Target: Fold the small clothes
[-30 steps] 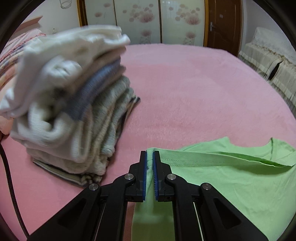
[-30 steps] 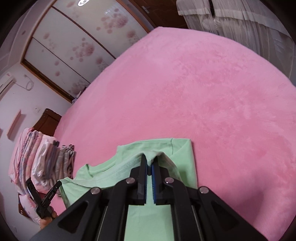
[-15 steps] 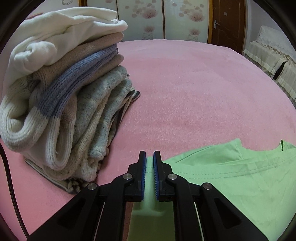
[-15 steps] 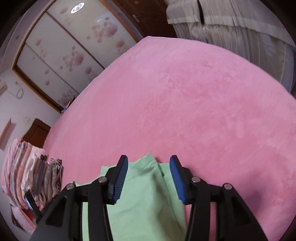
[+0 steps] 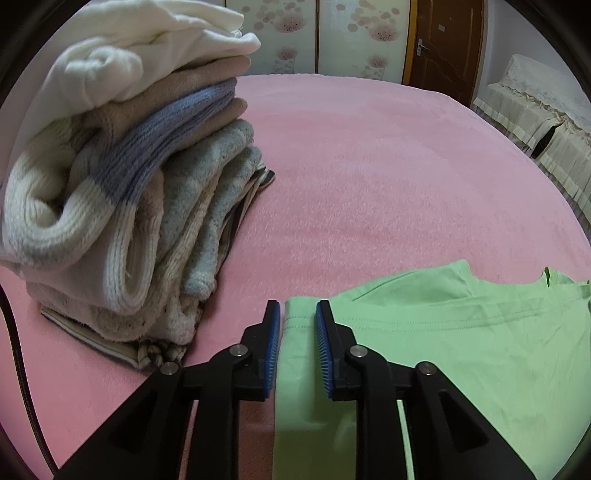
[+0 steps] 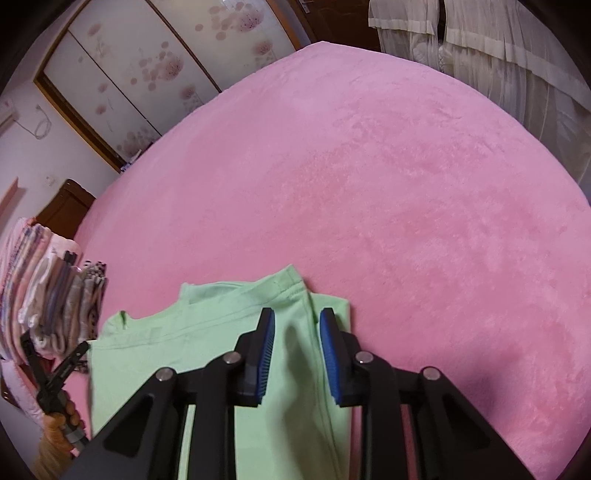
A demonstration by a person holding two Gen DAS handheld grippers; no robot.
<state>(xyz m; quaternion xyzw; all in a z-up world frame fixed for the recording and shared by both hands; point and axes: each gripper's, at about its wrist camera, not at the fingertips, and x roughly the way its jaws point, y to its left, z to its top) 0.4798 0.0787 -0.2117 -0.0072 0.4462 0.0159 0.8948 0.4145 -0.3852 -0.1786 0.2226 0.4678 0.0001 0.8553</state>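
No brand, label or readable writing on anything here, checked both views.

My left gripper [image 5: 298, 314]: jaws parted a little, blue pads facing each other, released. A hemmed corner of the green shirt [image 5: 461, 332] sits in the gap between the pads; cannot tell if the pads touch the cloth, but nothing is pinched. My right gripper [image 6: 297, 321]: jaws also apart, a bit wider, released, hanging over the shirt's right side with a long fold line running down between the pads. Not grasping anything.

The green shirt [image 6: 207, 332] lies flat on the pink bed cover [image 6: 406, 184], near edge of the bed, partly folded, side edges turned in, stitched hem showing across the top. In the right wrist view my left gripper [image 6: 55, 350] shows small at the shirt's left edge, my hand [image 6: 55, 435] below it.

Just left of the shirt, close to my left jaws: stack of folded clothes [image 5: 122, 192], knits in white, beige, blue stripe, grey, a striped piece at the bottom. Stack rests on the bed cover, near the shirt but not touching it.

Background: wardrobe doors [image 5: 354, 33] with floral print, brown door [image 5: 443, 40], pale curtains [image 6: 480, 44].
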